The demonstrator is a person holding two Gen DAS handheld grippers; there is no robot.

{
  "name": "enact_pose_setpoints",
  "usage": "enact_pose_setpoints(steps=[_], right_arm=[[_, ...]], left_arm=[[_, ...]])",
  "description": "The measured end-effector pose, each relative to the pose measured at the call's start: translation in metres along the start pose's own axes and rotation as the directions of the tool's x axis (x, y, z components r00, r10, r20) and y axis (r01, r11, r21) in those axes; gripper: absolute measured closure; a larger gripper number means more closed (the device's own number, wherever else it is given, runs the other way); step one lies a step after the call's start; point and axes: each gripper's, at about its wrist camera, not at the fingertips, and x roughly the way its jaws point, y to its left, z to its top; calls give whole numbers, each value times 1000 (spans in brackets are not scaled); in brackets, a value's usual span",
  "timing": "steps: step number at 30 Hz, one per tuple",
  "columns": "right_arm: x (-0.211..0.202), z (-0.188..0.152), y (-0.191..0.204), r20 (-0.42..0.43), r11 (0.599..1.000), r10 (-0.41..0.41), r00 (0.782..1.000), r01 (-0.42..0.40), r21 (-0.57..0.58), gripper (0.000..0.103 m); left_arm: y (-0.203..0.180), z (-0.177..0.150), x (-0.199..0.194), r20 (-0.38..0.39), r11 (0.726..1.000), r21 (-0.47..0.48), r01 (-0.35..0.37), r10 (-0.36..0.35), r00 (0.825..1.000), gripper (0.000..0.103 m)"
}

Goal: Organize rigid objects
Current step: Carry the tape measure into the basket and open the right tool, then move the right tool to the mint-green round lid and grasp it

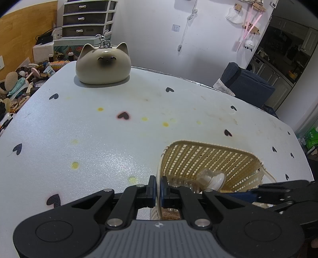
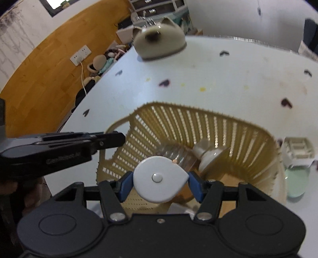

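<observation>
A white counter (image 1: 99,139) dotted with black hearts and yellow stains stands by a wood-panelled wall, a set of drawers (image 1: 87,17) behind it. A ceramic cat (image 1: 103,65) sits at its far edge. The left claw (image 1: 158,188) is pinched tight on the rim of the tan woven basket (image 1: 208,156). The right claw (image 2: 159,178) clamps a round white tape measure (image 2: 159,177) just above the basket, where a clear bottle (image 2: 178,154) already lies.
</observation>
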Motion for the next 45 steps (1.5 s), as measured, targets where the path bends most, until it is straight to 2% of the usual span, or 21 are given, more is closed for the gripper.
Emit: enact_pose_setpoints(steps=[7, 11, 17, 20, 35, 45], right_arm=[[17, 3, 0, -44, 999, 16, 999, -14, 44, 42], [24, 3, -1, -60, 993, 58, 996, -52, 106, 42], [29, -1, 4, -87, 994, 56, 995, -47, 102, 39], [27, -2, 5, -80, 994, 60, 995, -52, 99, 30], [21, -4, 2, -74, 994, 44, 996, -37, 102, 30], [-2, -7, 3, -15, 995, 52, 999, -50, 90, 27]], left_arm=[[0, 0, 1, -1, 1000, -1, 1, -1, 1000, 99], [0, 0, 1, -1, 1000, -1, 1, -1, 1000, 99], [-1, 0, 2, -3, 1000, 0, 1, -1, 1000, 99], [-1, 0, 2, -4, 1000, 1, 0, 0, 1000, 99], [-1, 0, 2, -4, 1000, 1, 0, 0, 1000, 99], [-1, 0, 2, -4, 1000, 1, 0, 0, 1000, 99]])
